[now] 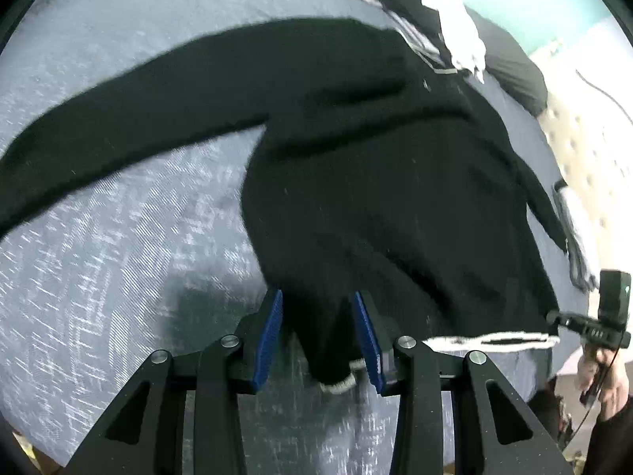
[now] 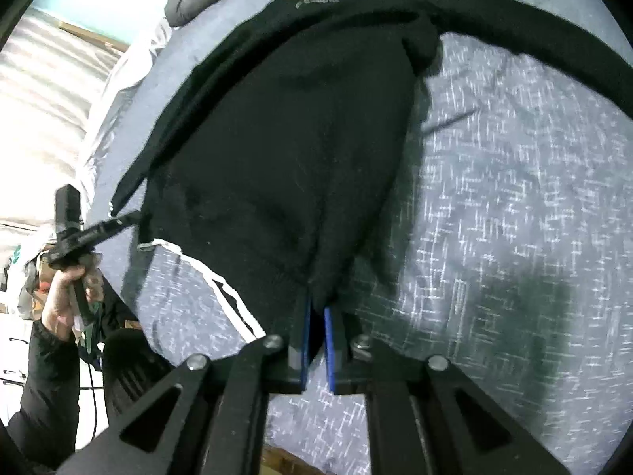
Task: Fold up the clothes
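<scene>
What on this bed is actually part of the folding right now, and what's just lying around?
In use:
- black sweater, spread on the bed
- left gripper, bunched hem between its pads
- right gripper, pinched on the hem

Lying about:
- pile of dark and white clothes at the far end
- grey patterned bedspread, only the work surface

We see the sweater spread on the bed, one sleeve stretching away to the left. Beyond its collar lies a heap of clothes. Our two hand-held grippers meet its near hem, left and right.
</scene>
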The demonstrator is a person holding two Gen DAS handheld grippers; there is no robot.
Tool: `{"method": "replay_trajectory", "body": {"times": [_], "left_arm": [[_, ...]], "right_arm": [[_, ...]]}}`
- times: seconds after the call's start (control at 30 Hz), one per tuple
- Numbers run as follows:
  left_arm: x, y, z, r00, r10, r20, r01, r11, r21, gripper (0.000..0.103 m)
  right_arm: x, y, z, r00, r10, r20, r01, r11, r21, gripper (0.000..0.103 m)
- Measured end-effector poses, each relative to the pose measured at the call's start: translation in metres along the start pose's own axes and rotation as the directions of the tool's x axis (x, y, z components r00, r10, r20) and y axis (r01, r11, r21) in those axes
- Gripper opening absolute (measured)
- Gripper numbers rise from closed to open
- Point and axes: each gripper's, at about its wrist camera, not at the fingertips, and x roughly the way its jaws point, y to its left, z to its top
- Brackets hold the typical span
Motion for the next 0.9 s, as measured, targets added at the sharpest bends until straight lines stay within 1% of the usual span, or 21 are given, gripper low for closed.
{"method": "replay_trajectory", "body": {"times": [0.1, 0.17, 0.27, 0.37, 0.47, 0.5, 0.53, 0.6, 0.7, 0.77, 0.9], "left_arm": [[0.007, -0.002, -0.004, 0.999, -0.022, -0.039, 0.023, 1.0, 0.006, 0.041], [0.007, -0.002, -0.006, 0.999, -0.025, -0.044, 0.026, 1.0, 0.01, 0.041], [0.007, 0.001, -0.009, 0.998, -0.047, -0.044, 0.046, 0.999, -0.013, 0.04], [0.009, -0.001, -0.014, 0.998, -0.032, -0.052, 0.032, 0.999, 0.001, 0.04], [0.01, -0.003, -0.018, 0.998, -0.021, -0.054, 0.022, 1.0, 0.008, 0.032], [0.01, -0.004, -0.018, 0.998, -0.015, -0.054, 0.015, 1.0, 0.013, 0.027], [0.01, -0.006, -0.019, 0.999, -0.005, -0.054, 0.006, 1.0, 0.023, 0.019], [0.01, -0.01, -0.02, 0.999, 0.015, -0.053, -0.012, 0.999, 0.043, 0.009], [0.008, -0.017, -0.022, 0.998, 0.04, -0.047, -0.036, 0.996, 0.079, 0.008], [-0.001, -0.026, -0.021, 0.999, 0.042, -0.031, -0.038, 0.993, 0.114, 0.007], [-0.032, -0.047, -0.02, 0.999, 0.036, 0.012, -0.038, 0.983, 0.18, 0.007]], "right_arm": [[-0.008, 0.002, 0.001, 1.0, 0.007, 0.018, -0.007, 1.0, -0.009, 0.005], [-0.012, 0.002, 0.001, 1.0, 0.011, 0.028, -0.011, 1.0, -0.009, 0.005], [-0.018, 0.0, 0.002, 0.999, 0.016, 0.042, -0.016, 1.0, -0.01, 0.005], [-0.017, 0.0, 0.002, 0.999, 0.017, 0.044, -0.016, 1.0, -0.014, 0.005], [-0.017, -0.001, 0.002, 0.999, 0.014, 0.046, -0.013, 1.0, -0.016, 0.005], [-0.017, -0.001, 0.002, 0.999, 0.013, 0.048, -0.012, 1.0, -0.017, 0.005], [-0.017, -0.002, 0.002, 0.999, 0.011, 0.049, -0.011, 1.0, -0.017, 0.005], [-0.017, -0.002, 0.002, 0.999, 0.01, 0.051, -0.009, 1.0, -0.015, 0.005], [-0.02, -0.002, 0.0, 0.998, 0.012, 0.061, -0.011, 1.0, -0.016, 0.005], [-0.025, -0.001, 0.0, 0.997, 0.012, 0.073, -0.01, 1.0, -0.022, 0.005], [-0.041, 0.0, 0.001, 0.996, 0.001, 0.094, 0.003, 0.999, -0.042, 0.005]]}}
